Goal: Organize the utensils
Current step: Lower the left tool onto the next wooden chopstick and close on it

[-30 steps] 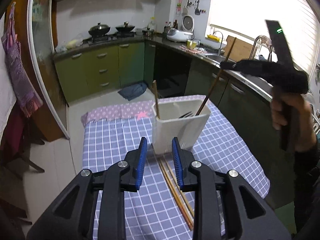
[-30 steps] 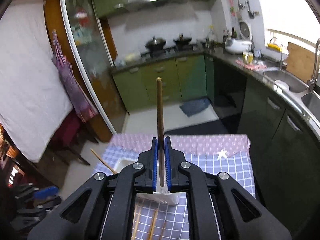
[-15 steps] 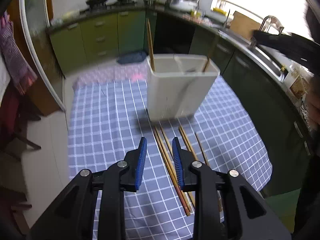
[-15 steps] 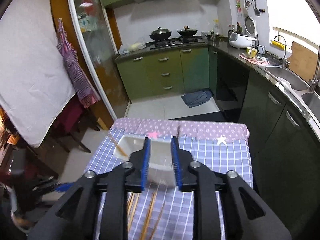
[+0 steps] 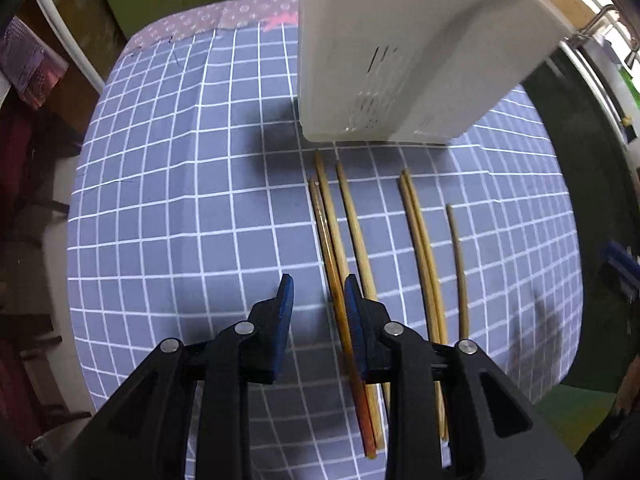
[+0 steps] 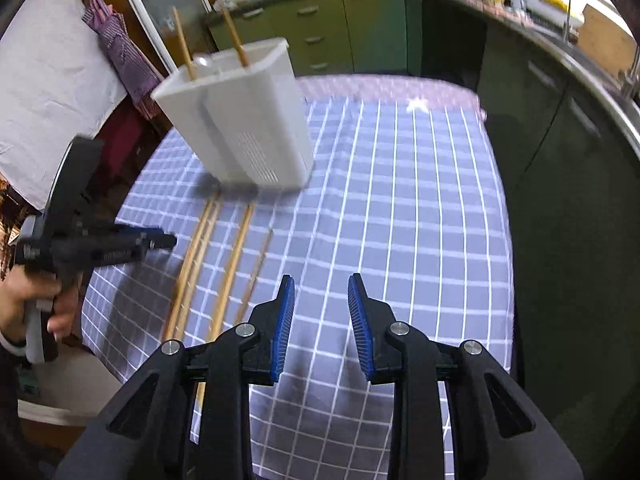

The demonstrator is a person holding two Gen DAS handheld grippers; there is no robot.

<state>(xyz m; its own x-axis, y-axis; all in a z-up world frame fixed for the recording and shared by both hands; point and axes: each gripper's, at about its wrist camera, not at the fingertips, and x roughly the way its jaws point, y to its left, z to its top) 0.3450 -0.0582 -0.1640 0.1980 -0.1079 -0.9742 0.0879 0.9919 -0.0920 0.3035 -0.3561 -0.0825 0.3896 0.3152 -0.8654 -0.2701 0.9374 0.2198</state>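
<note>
Several wooden chopsticks (image 5: 356, 232) lie side by side on the checked tablecloth (image 5: 180, 208) in front of a white utensil holder (image 5: 400, 60). My left gripper (image 5: 318, 292) hangs low over their near ends, open. The leftmost pair (image 5: 326, 232) runs just inside its right finger, and the pads do not press on it. My right gripper (image 6: 320, 292) is open with nothing between its fingers, over bare cloth to the right of the chopsticks (image 6: 234, 256). In the right wrist view, two chopsticks (image 6: 182, 44) stand in the holder (image 6: 248, 120). The left gripper (image 6: 160, 240) shows there too, held by a hand (image 6: 28, 304).
The table's right edge (image 6: 508, 240) drops off toward dark green cabinets (image 6: 560, 140) and a counter with a sink. Green drawers (image 6: 320, 20) stand beyond the far end. A purple cloth (image 6: 116, 52) hangs at the left. My right gripper shows as a blurred blue shape (image 5: 618, 272).
Both grippers have dropped from above the holder to just over the table. The right gripper let go of the chopstick it held upright, and its jaws have opened.
</note>
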